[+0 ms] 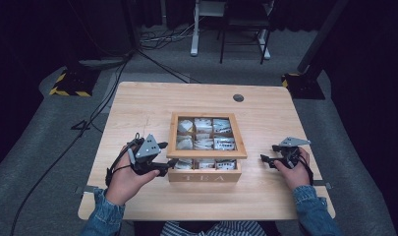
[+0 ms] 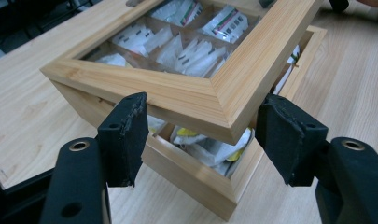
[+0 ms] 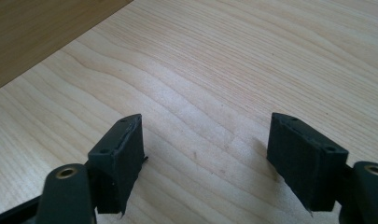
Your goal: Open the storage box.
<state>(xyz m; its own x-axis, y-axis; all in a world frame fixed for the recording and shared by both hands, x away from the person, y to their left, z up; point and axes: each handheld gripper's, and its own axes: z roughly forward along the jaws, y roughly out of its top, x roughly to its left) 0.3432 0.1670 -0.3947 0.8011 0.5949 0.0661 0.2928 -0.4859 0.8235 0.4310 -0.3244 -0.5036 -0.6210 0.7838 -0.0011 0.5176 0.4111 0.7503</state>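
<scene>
A wooden tea box [image 1: 204,172], with "TEA" lettered on its front wall, sits near the middle of the light wooden table [image 1: 265,196], slightly toward the person's side. Its lid [image 1: 207,153], a wooden frame around a clear pane, is lifted at the front, leaving a gap above the box's front edge. Through the pane, white tea bag packets [image 1: 206,135] lie in a grid of compartments; in the left gripper view more packets [image 2: 210,149] show through the gap under the raised lid corner [image 2: 224,123].

The left tool [image 1: 163,166] is at the box's front left corner, held by the person's left hand [image 1: 125,179]. In the left gripper view its two black jaws stand spread wide, one on each side of the lid corner [image 2: 224,123], not closed on it; whether either pad touches the wood cannot be told.

The right tool [image 1: 266,161] is to the right of the box, apart from it, held by the right hand [image 1: 296,172] low over bare table. In the right gripper view its jaws stand wide apart with nothing between them but the table's grain [image 3: 214,84].

A round grommet hole [image 1: 238,98] sits near the table's far edge. Denim sleeves [image 1: 312,209] cover both forearms.
</scene>
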